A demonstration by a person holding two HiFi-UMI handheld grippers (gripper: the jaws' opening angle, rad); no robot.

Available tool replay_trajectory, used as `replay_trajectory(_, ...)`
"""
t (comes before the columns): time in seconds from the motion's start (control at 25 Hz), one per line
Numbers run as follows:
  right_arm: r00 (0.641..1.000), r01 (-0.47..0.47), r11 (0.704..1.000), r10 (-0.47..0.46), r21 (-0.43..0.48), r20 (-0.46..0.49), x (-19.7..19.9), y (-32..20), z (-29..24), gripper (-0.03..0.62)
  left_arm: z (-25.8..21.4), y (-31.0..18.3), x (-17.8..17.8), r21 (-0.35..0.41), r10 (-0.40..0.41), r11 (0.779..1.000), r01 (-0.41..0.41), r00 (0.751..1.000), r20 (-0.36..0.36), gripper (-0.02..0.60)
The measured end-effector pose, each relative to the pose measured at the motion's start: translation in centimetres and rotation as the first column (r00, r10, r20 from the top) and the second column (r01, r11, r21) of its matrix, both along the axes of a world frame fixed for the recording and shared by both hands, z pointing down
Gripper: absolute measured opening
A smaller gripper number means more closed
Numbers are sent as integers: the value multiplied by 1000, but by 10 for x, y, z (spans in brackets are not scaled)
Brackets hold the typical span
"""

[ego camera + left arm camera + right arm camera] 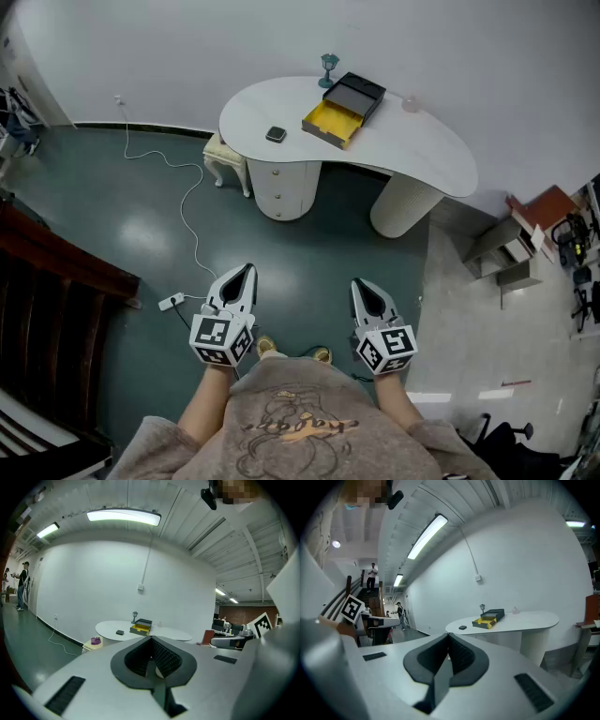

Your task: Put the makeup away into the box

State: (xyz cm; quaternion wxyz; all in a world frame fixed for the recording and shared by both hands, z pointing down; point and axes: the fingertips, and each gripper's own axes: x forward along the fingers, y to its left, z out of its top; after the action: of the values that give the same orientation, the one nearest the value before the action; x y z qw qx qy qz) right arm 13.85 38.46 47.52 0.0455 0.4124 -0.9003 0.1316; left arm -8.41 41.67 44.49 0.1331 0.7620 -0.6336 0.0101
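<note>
A white curved table (412,141) stands across the room by the far wall. On it lies a black box with an open yellow drawer (343,110), also seen as the box (140,627) and box (488,618) in the gripper views. A small dark makeup compact (276,134) rests left of it, the compact (120,632) and compact (462,627) being tiny from here. My left gripper (247,272) and right gripper (361,286) are held low in front of my body, far from the table. Both are shut with nothing in them.
A small lamp-like ornament (328,67) and a pink item (412,103) sit at the table's back. A white stool (225,157) stands at the table's left. A white cable and power strip (171,302) lie on the green floor. Dark wooden stairs (47,309) are at left.
</note>
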Motion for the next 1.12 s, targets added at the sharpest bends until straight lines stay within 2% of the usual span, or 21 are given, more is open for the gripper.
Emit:
replay_trajectory(0.32,1000,5,1000,-5,13,-2,-10,-11,-1,3,1,-11,-10,1,4,1000,-4,1000,-4,20)
replay_trajectory(0.64,1000,10,1000,-10,18,14,-37,-21,-10,3,5,-20,-29,-10,34,999,-34,999,-12,20)
replay_trajectory(0.88,999,-35,998,35,50,11,-53,-30,-17,5,11,-29,-50,1,78,997,-78,997,-17,20)
replay_trajectory(1.12,999,-50,998,50,35,6,-59,-36,-13,3,10,-42,-59,-3,84,996,-84,996,-16,20)
